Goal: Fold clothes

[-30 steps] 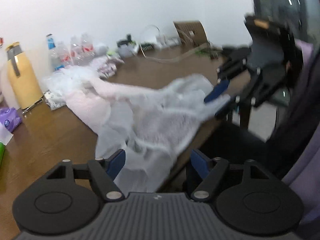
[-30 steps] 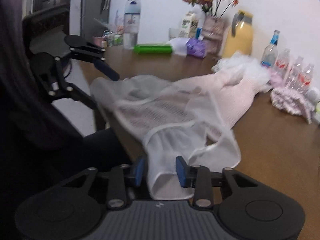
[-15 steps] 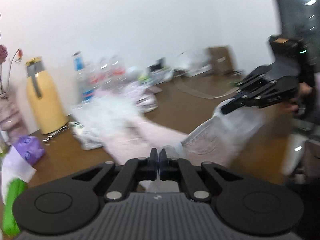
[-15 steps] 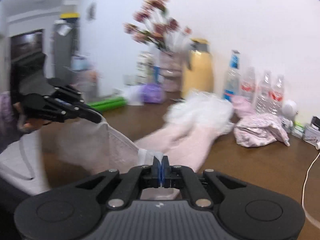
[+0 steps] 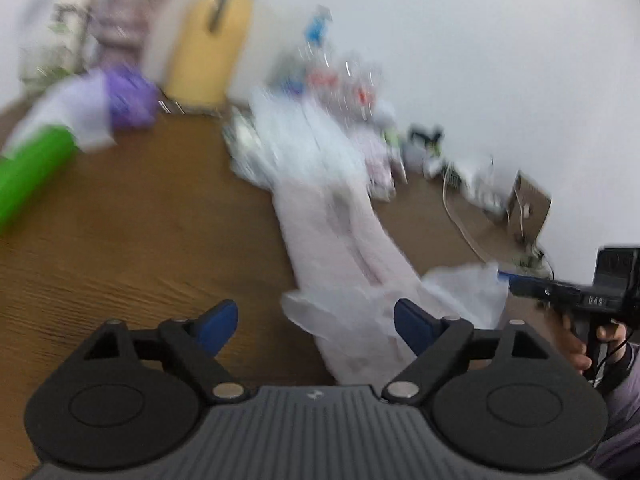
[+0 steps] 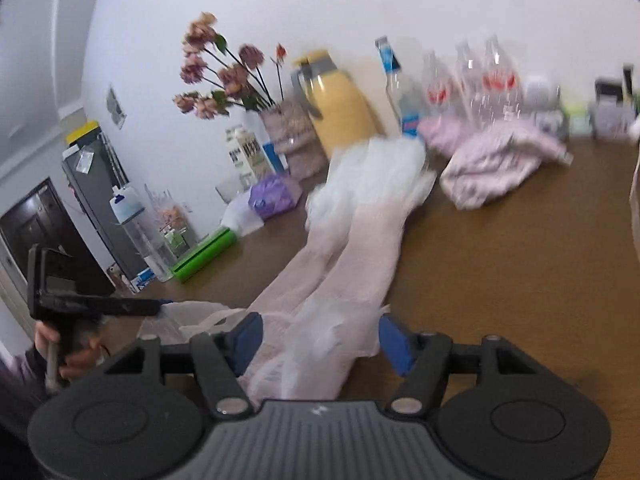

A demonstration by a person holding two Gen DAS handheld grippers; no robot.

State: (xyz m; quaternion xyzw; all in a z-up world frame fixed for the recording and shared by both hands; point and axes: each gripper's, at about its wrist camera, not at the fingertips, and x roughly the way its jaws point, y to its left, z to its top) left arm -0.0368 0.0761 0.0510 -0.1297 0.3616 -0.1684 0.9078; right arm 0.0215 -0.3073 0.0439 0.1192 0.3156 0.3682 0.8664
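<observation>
both my left gripper (image 5: pixel 316 322) and right gripper (image 6: pixel 320 338) gape empty over the pink garment (image 6: pixel 340 264) on the wooden table (image 6: pixel 500 264); i'd regrip its near hem evenly.

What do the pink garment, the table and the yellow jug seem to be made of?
Pink garment: thin, soft, probably knitted fabric with a sheer white frilly end; it drapes limply and light passes through its edges.
Table: wood or wood-look laminate, matte brown; the left wrist view shows grain lines.
Yellow jug: smooth, likely plastic or painted metal; blur leaves it open.

Sheer pink cloth garment (image 6: pixel 344 264) on matt wood-grain table (image 6: pixel 500 280)
</observation>
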